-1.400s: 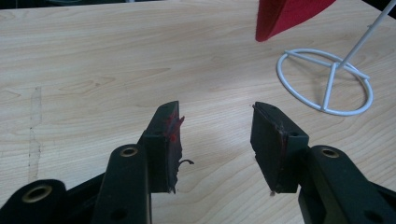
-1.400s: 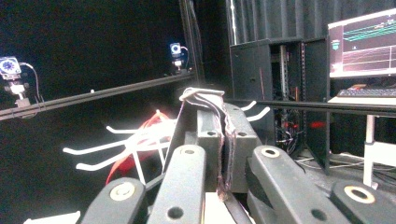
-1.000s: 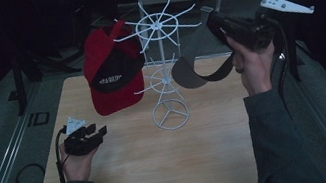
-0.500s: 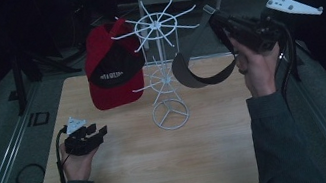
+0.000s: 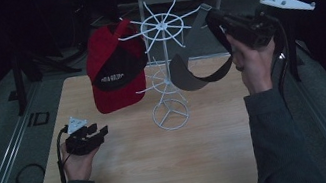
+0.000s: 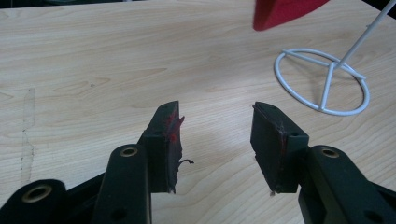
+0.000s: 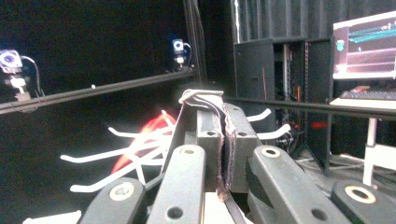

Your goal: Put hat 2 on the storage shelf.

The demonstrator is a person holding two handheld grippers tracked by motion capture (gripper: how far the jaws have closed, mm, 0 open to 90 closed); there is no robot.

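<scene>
Red cap (image 5: 115, 77) hanging on white wire rack (image 5: 163, 71). Standing on wooden table (image 5: 164, 167). Black cable loop (image 5: 28, 175) left of tabletop.

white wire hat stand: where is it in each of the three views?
High view: white wire stand at table centre, red cap hung on its left side.
Left gripper view: its ring base at upper right, on the wooden table.
Right gripper view: its white prongs at lower left, behind the jaws.
Shared landmark: the red cap, in all three.
</scene>
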